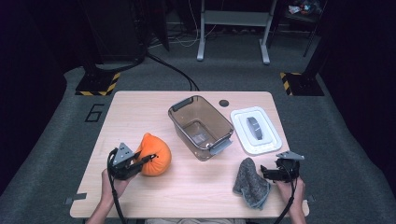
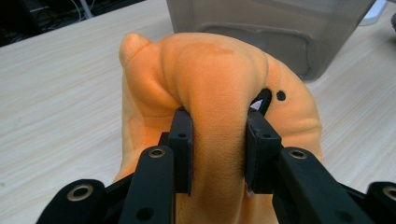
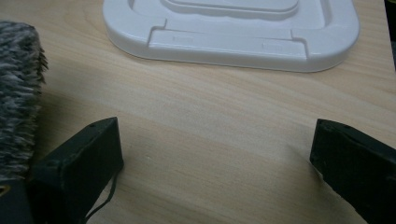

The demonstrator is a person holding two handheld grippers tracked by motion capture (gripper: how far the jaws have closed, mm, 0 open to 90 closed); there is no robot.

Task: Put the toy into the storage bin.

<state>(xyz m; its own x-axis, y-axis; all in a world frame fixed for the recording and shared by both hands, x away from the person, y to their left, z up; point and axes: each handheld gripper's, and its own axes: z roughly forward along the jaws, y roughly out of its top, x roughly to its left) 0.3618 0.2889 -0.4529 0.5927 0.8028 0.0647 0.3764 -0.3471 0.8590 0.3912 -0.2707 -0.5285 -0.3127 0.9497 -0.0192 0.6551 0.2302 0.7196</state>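
Note:
An orange plush toy (image 1: pixel 154 155) lies on the left part of the wooden table (image 1: pixel 187 186). My left gripper (image 1: pixel 140 161) is shut on the orange plush toy (image 2: pixel 215 79); both pads squeeze a fold of its soft fabric, and one pad (image 2: pixel 183 140) dents it. On the right, a grey fuzzy cloth (image 1: pixel 251 183) lies near the front edge. My right gripper (image 1: pixel 266 172) stands open beside it, jaws wide apart over bare wood (image 3: pixel 210 140). The grey cloth (image 3: pixel 16 93) sits just outside the left jaw.
A clear brown plastic bin (image 1: pixel 201 127) stands empty at the table's centre. Its white lid (image 1: pixel 255 129) lies flat to the right, also seen as the white lid (image 3: pixel 233 28) ahead of the right gripper. Beyond the table are a desk frame and cables on a grey floor.

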